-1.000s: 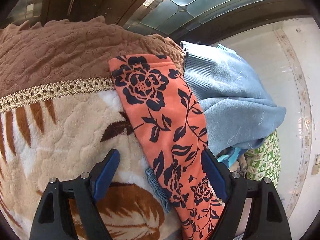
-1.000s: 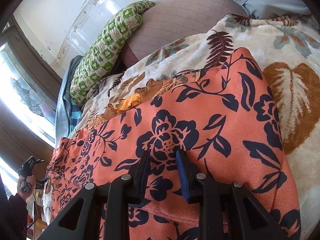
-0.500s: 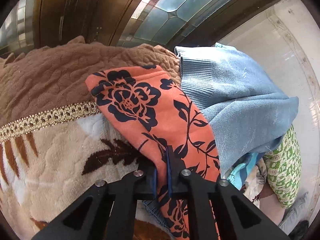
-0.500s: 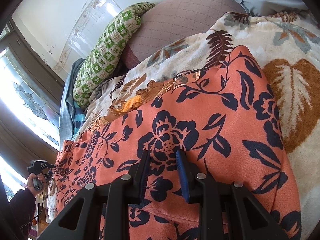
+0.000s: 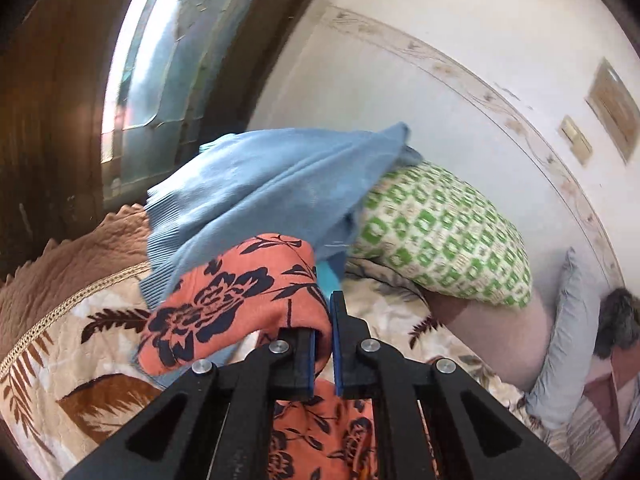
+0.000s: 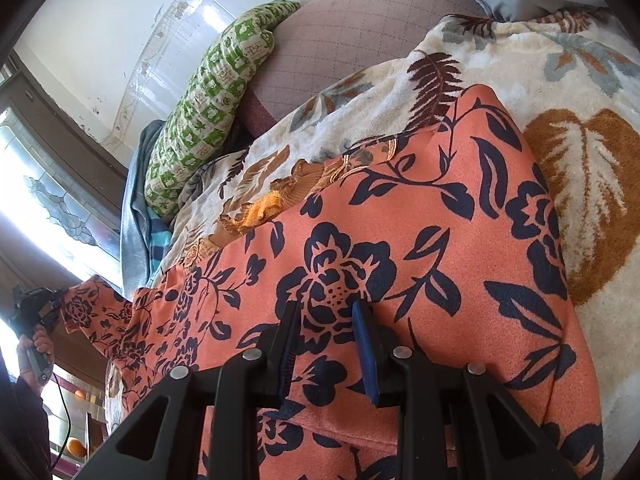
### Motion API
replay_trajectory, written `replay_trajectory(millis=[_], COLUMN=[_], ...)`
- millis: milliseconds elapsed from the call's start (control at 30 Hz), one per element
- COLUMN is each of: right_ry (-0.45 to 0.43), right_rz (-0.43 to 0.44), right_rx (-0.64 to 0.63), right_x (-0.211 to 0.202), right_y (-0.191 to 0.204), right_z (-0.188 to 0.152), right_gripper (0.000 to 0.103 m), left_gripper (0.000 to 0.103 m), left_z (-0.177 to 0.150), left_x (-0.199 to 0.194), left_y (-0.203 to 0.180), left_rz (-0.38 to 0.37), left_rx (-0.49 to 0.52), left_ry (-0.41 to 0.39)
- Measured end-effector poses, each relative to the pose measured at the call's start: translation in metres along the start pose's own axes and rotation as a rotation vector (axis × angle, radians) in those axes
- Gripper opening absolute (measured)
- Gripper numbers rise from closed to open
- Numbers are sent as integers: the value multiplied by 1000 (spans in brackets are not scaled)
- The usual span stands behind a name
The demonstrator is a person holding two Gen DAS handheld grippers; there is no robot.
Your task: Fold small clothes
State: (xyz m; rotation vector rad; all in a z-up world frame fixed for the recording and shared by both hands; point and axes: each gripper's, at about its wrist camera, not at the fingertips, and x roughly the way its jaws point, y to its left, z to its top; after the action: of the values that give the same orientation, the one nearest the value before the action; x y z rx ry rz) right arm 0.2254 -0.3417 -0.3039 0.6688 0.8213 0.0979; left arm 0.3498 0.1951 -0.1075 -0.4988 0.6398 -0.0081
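The coral-orange garment printed with dark navy flowers and vines (image 6: 420, 240) lies spread over a plush cream blanket with brown leaf patterns (image 6: 580, 184) on the bed; one end of it is lifted off the blanket and bunched in the left gripper (image 5: 323, 344), whose jaws are clenched on a fold of the cloth, as the left wrist view shows. The right gripper (image 6: 326, 344) rests down on the flat middle of the garment with its jaws partly parted; whether its pads actually pinch any cloth I cannot tell.

The fabric looks light, soft and limp, with a faint brushed surface; it drapes and rolls over the jaw rather than holding a crease, so it will likely sag and slide unless gripped near a hem or corner; taking hold at an edge, through both layers, seems the surest place. It appears neither fragile nor slippery, though a thin pinch could slip free.

Behind the lifted end a pale blue ribbed knit sweater (image 5: 260, 200) is heaped beside a plump green-and-white patterned cushion (image 5: 440, 240); the sweater reads thicker and heavier, the cushion firm and rounded.
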Motion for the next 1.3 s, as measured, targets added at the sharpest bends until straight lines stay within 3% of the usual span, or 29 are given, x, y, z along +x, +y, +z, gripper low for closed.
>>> replay_trajectory(millis=[67,200,400,500,600,633,700,767,800,900,967,1033,1133,1233,1300], right_ry=[9,-111,-281,-347,-387,-401,-415,-409,-408,-412,-415,-407,-384,-348,-326], right_rz=[38,119,26,21,12,4,-8,-5,-10,-21,-22,-20,-20,-31,-33], right_rx=[58,153,117,154,175,169,150,145,147,153,155,153,127,98,87], right_x=[-8,-52,-123,-152,-172,-176,-183,-186,-186,-186,-186,-182,-173,-160,-152], right_y=[-2,-2,7,-2,-11,-12,-13,-17,-18,-21,-21,-19,-10,-1,2], right_z=[6,27,56,66,74,76,80,82,83,83,81,81,79,76,75], right_gripper=[31,31,32,34,49,59,59,59,59,59,59,60,60,59,59], left_gripper=[6,6,6,6,6,7,22,53,55,57,75,83,85,95,96], left_z=[-9,-46,-135,-195,-264,-287,-331,-364,-373,-368,-344,-317,-272,-235,-220], left_x=[-6,-9,9,29,52,60,79,91,90,70,53,37,21,13,14], left_y=[-42,-123,-227,-271,-306,-314,-324,-330,-331,-335,-337,-340,-340,-329,-319], left_rz=[-50,-125,-238,-249,-241,-235,-209,-204,-200,-219,-262,-307,-368,-453,-462], left_rx=[80,218,339,412,513,548,624,693,724,804,809,789,745,656,617], left_ry=[2,25,112,189,276,323,439,529,540,470,403,334,272,248,264])
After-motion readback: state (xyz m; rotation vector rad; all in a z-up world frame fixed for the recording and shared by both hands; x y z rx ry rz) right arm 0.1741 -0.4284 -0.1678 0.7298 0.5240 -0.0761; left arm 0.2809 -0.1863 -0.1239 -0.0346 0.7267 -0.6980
